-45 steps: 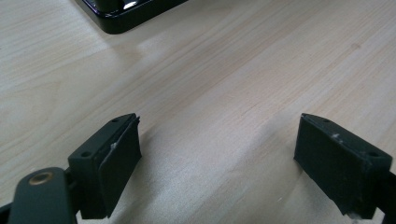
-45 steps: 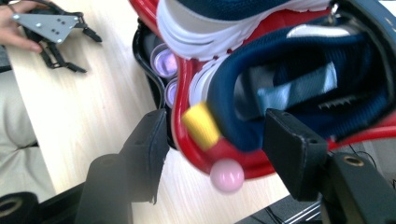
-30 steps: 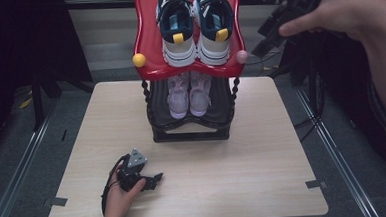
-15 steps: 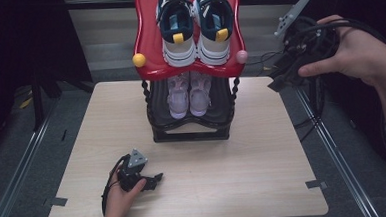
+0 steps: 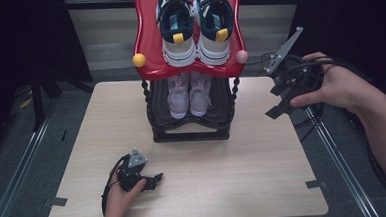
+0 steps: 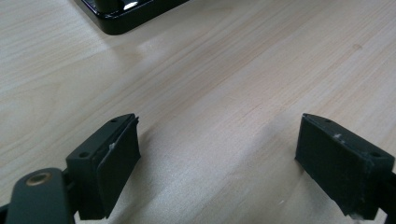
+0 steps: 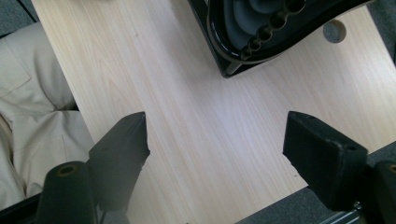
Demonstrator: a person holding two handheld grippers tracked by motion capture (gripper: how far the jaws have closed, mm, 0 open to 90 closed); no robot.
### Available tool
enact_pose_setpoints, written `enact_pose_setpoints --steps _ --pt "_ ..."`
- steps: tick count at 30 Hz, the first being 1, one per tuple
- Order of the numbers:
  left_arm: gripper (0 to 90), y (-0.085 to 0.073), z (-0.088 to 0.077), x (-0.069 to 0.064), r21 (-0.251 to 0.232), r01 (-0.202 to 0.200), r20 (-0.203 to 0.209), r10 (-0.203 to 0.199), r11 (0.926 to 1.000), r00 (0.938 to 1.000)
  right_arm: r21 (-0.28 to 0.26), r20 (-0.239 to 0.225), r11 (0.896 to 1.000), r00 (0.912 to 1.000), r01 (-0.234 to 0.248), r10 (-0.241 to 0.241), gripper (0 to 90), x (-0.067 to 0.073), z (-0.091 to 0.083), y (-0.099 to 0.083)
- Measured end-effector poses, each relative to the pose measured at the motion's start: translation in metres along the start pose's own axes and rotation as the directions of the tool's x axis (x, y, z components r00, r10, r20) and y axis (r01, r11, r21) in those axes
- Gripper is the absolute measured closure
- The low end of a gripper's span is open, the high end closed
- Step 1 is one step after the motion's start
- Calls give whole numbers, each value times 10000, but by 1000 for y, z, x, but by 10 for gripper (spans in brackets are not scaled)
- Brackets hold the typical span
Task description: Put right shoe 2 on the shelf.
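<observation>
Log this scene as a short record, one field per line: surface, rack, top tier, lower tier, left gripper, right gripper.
surface: light wooden table
rack: two-tier shoe rack, black base, red top shelf, at the table's far middle
top tier: navy and white sneakers, a pair side by side
lower tier: pale pink shoes, a pair side by side
left gripper: left gripper low at the table's near left, jaws open, nothing between them
right gripper: right gripper in the air over the table's right edge, jaws just been opening, empty

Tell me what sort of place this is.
Probably a lab or recording workspace rather than a home: a bare wooden table on grey flooring, a two-tier shoe rack staged on it with sneakers, and cabled handheld grippers.
</observation>
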State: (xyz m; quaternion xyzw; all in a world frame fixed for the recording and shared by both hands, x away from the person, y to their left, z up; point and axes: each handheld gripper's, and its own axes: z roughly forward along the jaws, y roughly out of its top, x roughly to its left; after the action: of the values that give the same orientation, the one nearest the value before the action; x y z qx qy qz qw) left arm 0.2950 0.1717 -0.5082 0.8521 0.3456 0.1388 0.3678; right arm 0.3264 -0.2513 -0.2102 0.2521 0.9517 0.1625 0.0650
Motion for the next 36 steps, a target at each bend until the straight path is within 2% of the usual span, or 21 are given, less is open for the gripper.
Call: enact_pose_setpoints --steps 6,8,15,24,27,34,36 --pt "130 0 0 0 0 6 -1 -6 10000 10000 -148 -197 9998 9998 -103 100 188 4 20 -8" --pt "130 0 0 0 1 0 1 0 10000 10000 -192 -133 9998 9999 64 -66 184 6 27 -11" --pt "130 0 0 0 -40 5 -16 -5 10000 10000 -136 -398 9998 9991 -117 111 178 12 53 -22" --pt "130 0 0 0 16 -33 -7 33 10000 10000 -545 -817 9984 9966 -152 107 175 19 86 -34" --pt "130 0 0 0 17 -36 -6 36 10000 10000 -477 -805 9988 9967 -133 95 173 22 97 -38" --pt "130 0 0 0 15 -37 -7 37 10000 10000 -810 -995 9965 9950 -186 105 173 26 120 -50" --pt "130 0 0 0 16 -38 -8 38 10000 10000 -853 -928 9961 9956 -233 154 173 29 126 -54"
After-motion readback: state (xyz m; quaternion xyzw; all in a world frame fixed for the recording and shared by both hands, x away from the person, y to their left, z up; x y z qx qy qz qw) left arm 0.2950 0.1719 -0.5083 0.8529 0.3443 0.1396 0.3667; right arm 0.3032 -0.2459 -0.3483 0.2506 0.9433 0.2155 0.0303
